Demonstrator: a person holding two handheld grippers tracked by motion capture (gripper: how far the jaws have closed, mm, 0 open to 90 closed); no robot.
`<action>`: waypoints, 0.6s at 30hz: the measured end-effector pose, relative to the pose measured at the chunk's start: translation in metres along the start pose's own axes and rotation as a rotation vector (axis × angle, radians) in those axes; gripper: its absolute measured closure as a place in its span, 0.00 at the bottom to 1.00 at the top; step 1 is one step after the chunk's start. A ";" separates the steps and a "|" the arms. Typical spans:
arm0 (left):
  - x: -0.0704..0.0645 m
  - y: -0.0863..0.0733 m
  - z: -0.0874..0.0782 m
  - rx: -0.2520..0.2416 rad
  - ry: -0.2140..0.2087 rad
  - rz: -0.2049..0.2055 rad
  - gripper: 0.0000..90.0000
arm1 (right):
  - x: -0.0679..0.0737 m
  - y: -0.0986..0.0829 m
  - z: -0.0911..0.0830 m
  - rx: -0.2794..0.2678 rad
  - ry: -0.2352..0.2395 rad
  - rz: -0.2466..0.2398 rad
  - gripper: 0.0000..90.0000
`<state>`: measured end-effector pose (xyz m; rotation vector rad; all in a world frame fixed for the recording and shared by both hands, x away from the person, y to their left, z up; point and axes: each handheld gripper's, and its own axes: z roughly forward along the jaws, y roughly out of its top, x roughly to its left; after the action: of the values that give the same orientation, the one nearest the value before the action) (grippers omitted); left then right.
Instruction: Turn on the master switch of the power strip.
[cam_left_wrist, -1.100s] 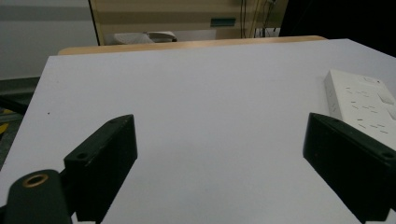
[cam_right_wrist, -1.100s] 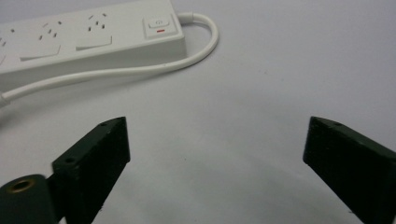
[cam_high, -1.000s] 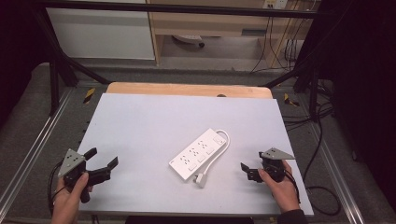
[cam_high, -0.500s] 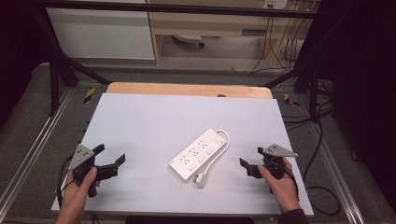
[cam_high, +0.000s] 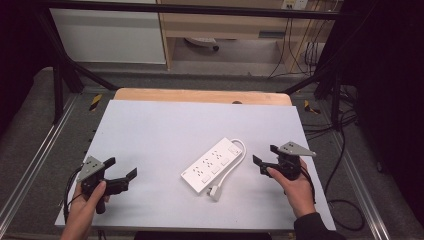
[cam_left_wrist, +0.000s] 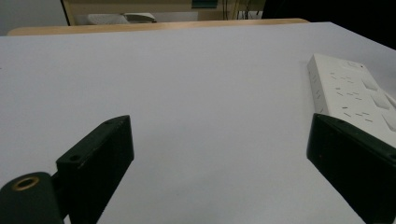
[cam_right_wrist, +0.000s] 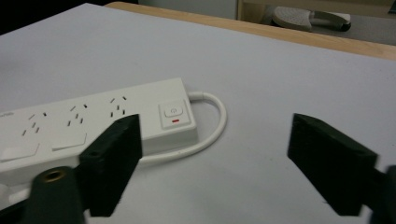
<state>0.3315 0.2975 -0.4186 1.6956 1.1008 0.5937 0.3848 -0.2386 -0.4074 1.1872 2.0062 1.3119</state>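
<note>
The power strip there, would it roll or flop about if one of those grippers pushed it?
The power strip is a flat, boxy block lying on the table, so it would probably slide, not roll. Its cord loops alongside and looks bendy, so it would likely trail or flop.

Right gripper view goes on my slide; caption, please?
Open right gripper faces a white power strip with its cord looped on the table.

Even overhead light on pale table; dark surroundings. Faint shadow under power strip. Both gripper views: near jaws soft, slightly blurred.
</note>
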 end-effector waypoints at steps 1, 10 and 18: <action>0.000 0.000 0.000 0.002 0.000 0.002 0.08 | 0.000 0.001 0.001 -0.005 0.006 0.003 0.32; -0.002 0.000 -0.001 0.001 0.006 0.013 0.08 | 0.002 0.008 0.011 -0.027 0.000 -0.012 0.71; -0.002 0.000 -0.001 0.008 0.003 0.017 0.08 | 0.002 0.016 0.023 -0.046 0.012 -0.033 0.92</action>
<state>0.3299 0.2964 -0.4185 1.7127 1.0932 0.6031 0.4077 -0.2225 -0.4033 1.1237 1.9847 1.3443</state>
